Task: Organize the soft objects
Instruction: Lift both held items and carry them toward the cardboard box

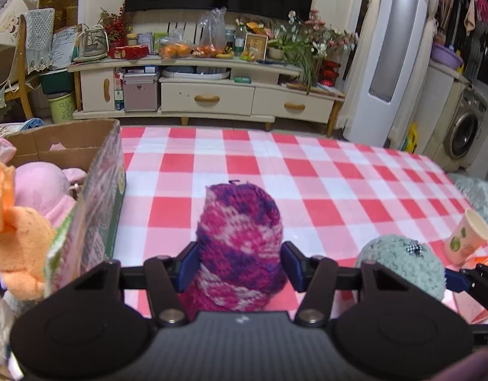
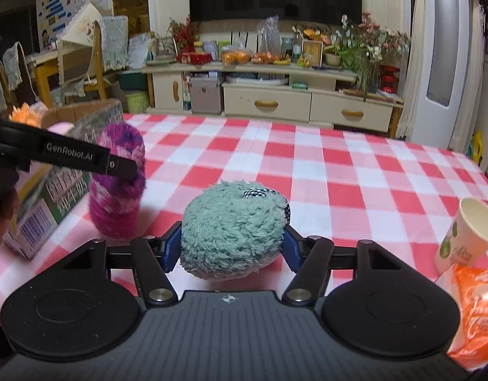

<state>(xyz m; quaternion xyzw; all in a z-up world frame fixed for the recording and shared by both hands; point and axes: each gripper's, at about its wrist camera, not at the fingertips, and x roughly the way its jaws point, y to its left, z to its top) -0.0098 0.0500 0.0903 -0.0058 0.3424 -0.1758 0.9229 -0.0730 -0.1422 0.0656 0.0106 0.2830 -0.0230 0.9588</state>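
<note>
Your left gripper (image 1: 240, 262) clamps the pink knitted roll (image 1: 239, 247) at frame centre beside the cardboard box (image 1: 97, 197), while your right gripper (image 2: 232, 246) squeezes the teal fluffy ball (image 2: 232, 235) above the checked tablecloth (image 2: 339, 171).

The tabletop (image 1: 307, 174) is showing a checked pattern of red, pink and white squares. The knitted roll (image 1: 240, 244) is showing mottled magenta, purple and pale pink yarn. The fluffy ball (image 2: 231, 235) is showing a uniform teal-green pile, with a black-and-white checked patch (image 2: 255, 193) at its 1 o'clock edge. The cardboard box (image 1: 94, 197) is showing plain brown inside and green and pink print outside. The plush toys in it are showing orange (image 1: 18, 247) and pink (image 1: 42, 187). The paper cup (image 2: 466, 235) is showing cream with green motifs. The pads (image 2: 171, 247) are showing blue on black jaws.
</note>
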